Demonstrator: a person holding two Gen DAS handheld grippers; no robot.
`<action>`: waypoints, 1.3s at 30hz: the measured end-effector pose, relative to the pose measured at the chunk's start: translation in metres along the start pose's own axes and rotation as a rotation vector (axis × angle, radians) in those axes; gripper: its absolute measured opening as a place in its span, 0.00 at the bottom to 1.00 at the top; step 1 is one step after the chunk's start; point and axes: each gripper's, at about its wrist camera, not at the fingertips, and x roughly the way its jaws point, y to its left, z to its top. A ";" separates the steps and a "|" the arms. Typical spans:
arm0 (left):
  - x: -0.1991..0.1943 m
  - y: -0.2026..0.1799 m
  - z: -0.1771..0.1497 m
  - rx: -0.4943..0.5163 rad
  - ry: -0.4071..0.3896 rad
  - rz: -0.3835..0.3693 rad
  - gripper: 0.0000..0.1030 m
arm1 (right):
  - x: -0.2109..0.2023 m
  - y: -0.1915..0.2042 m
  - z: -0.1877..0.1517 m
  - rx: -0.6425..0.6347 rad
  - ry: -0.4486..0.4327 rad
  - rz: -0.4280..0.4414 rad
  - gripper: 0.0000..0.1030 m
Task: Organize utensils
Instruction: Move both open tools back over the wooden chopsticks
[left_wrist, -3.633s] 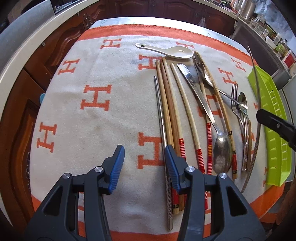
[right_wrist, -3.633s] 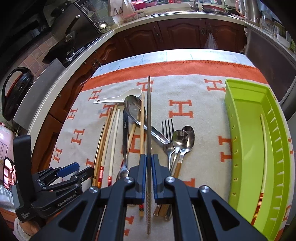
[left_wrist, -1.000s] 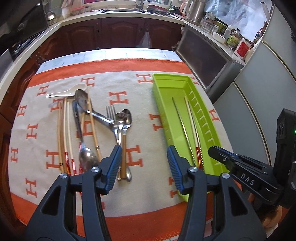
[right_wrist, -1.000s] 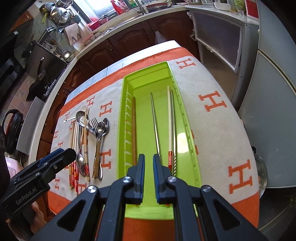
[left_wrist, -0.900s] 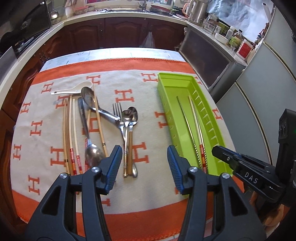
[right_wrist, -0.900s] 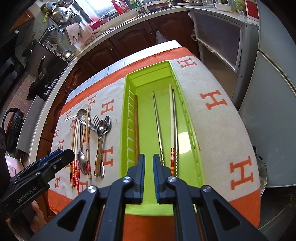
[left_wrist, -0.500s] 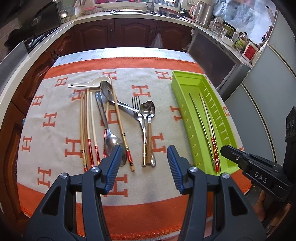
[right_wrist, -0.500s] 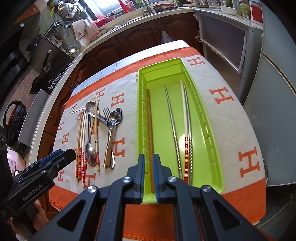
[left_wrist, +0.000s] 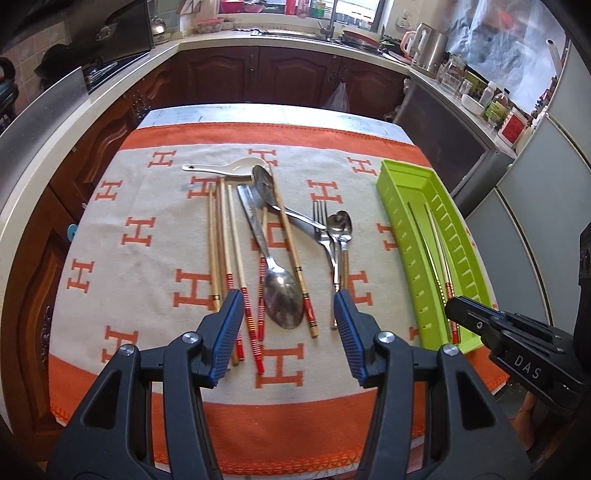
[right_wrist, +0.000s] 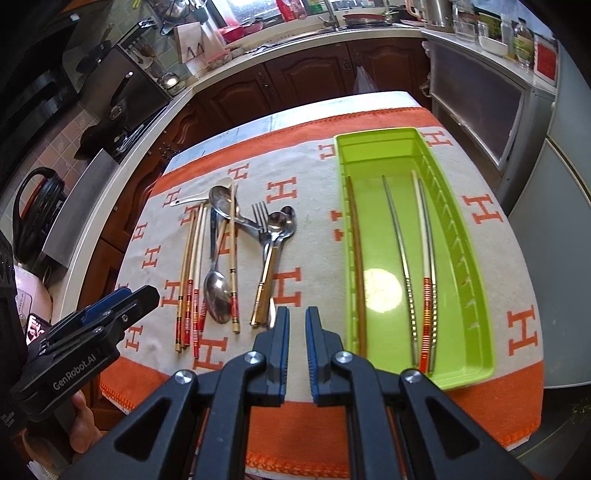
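- Four chopsticks (right_wrist: 402, 254) are lying lengthwise in the green tray (right_wrist: 476, 280), long items running along its long axis so they fit flat.
- Most utensils are waiting in a loose row on the cloth (left_wrist: 147, 258): chopsticks, a big spoon (left_wrist: 282, 299), a fork (left_wrist: 323, 225), small spoons, a white ladle (left_wrist: 229, 168) at the far end.
- The left gripper (left_wrist: 288, 314) is hovering over the near ends of that pile, jaws wide apart, gripping nothing; it looks to be lining up the next pick.
- The right gripper (right_wrist: 297, 325) is hanging between pile and tray, jaws nearly together with a slim gap, empty.
- Writing: "GenRobot.AI" on the left gripper's body, "DAS" on the right's, orange "H" letters repeating across the cloth.
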 end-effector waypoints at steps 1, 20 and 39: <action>-0.001 0.004 0.000 -0.005 -0.004 0.006 0.46 | 0.001 0.004 0.000 -0.006 0.001 0.000 0.08; 0.018 0.085 0.004 -0.086 -0.008 0.098 0.46 | 0.046 0.058 0.020 -0.088 0.057 -0.025 0.08; 0.094 0.126 0.014 -0.142 0.115 0.073 0.46 | 0.144 0.075 0.058 -0.091 0.180 0.017 0.08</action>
